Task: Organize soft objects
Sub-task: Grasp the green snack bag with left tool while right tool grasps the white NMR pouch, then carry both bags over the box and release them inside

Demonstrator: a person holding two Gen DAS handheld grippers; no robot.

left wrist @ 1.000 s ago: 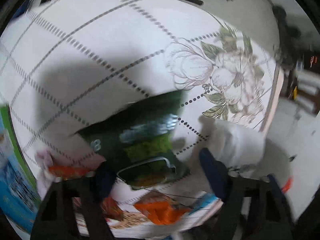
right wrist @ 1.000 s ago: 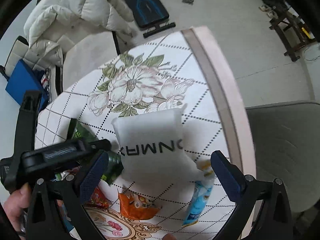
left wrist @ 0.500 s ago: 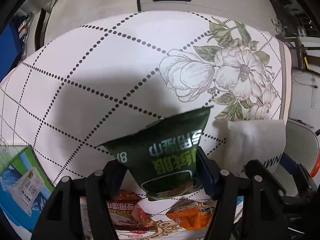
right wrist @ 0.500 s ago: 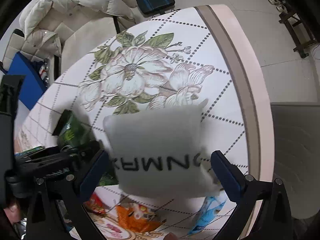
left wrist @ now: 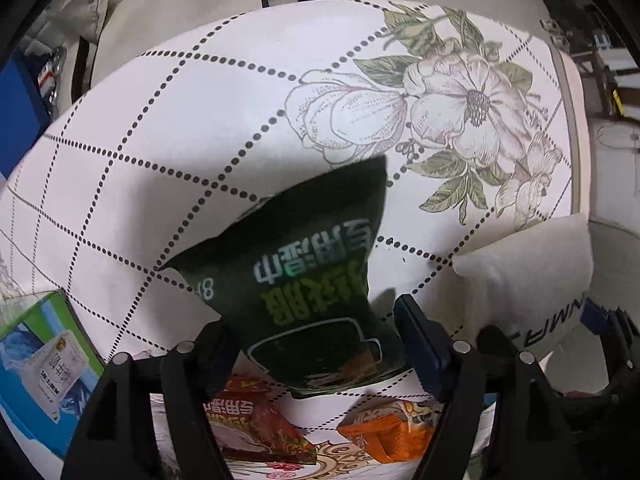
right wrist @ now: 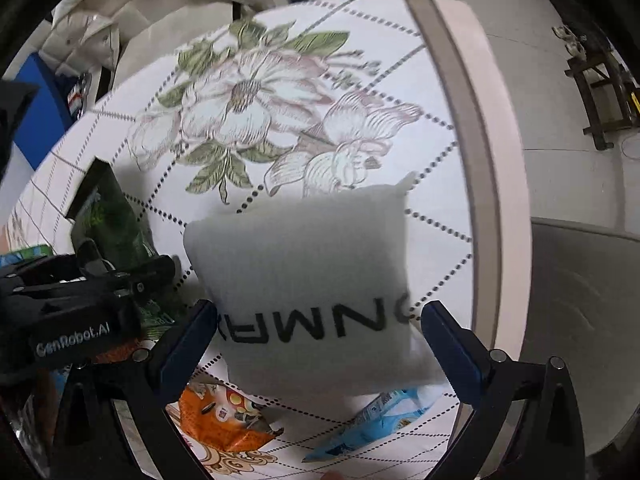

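At the lower middle of my left wrist view, my left gripper (left wrist: 316, 344) has its fingers pinching the bottom edge of a dark green snack bag (left wrist: 308, 276), which stands up from them toward the centre of the frame, above the flowered, dot-gridded surface (left wrist: 168, 120). Below it, near the bottom edge, lie a red snack packet (left wrist: 256, 428) and an orange snack packet (left wrist: 384, 428). A blue-and-green box (left wrist: 44, 360) sits at the lower left.

In the right wrist view, my right gripper (right wrist: 316, 336) has its fingers clamped on either side of a white pillow-like pouch (right wrist: 308, 280) with black lettering, filling the centre of the frame. Under it at the bottom lie the orange packet and a light blue packet (right wrist: 372, 424). My left gripper and its green bag show at the left edge, just beside the pouch.
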